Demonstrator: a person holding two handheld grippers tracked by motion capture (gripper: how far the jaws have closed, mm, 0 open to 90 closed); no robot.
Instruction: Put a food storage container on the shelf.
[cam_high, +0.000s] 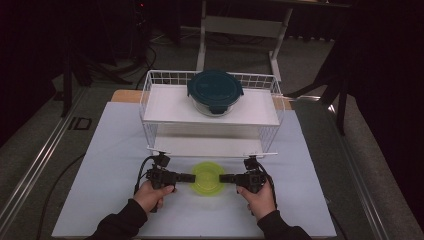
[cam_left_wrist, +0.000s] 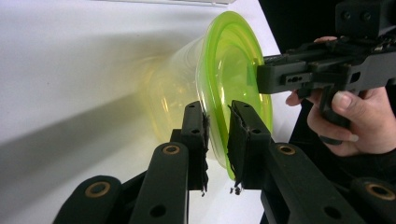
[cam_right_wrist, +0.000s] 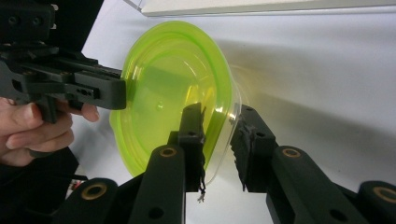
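While working the green-lidded tub (cam_high: 206, 178) from both sides, go slow and match the two hands. Sits on the white surface (cam_high: 115, 150), just in front of the wire rack (cam_high: 150, 100), between the two claws.

Left claw (cam_left_wrist: 217, 106): straddling the lid's rim, pads drawn close on either side with a narrow slit between. True pinch or mere touch, cannot tell.

Right claw (cam_right_wrist: 219, 108): parted, straddling the opposite rim, one pad over the green top, the other apart from the clear wall.

Judged step: securing a two-sided hold on the rim, probably for a lift toward the rack.

- Seat both claws deep enough to catch the tub's own lip under the lid, not just the lid's edge; otherwise risk of popping the lid off and dropping the tub.
- Close the right claw squarely across the rim, no twist.
- Squeeze gently: thin, soft-looking plastic, likely to flex or slip out under a hard clamp.
- Confirm the pinch on the left before any lift.
- Raise both hands together at equal height, level, without pulling apart or pushing inward, to avoid buckling the rim.
- Mind the rack: upper shelf already carrying a teal-lidded glass dish (cam_high: 215, 90) near its middle, lower shelf with low headroom.
- Approach straight, clear the wire front, set down flat, then release both sides at once.
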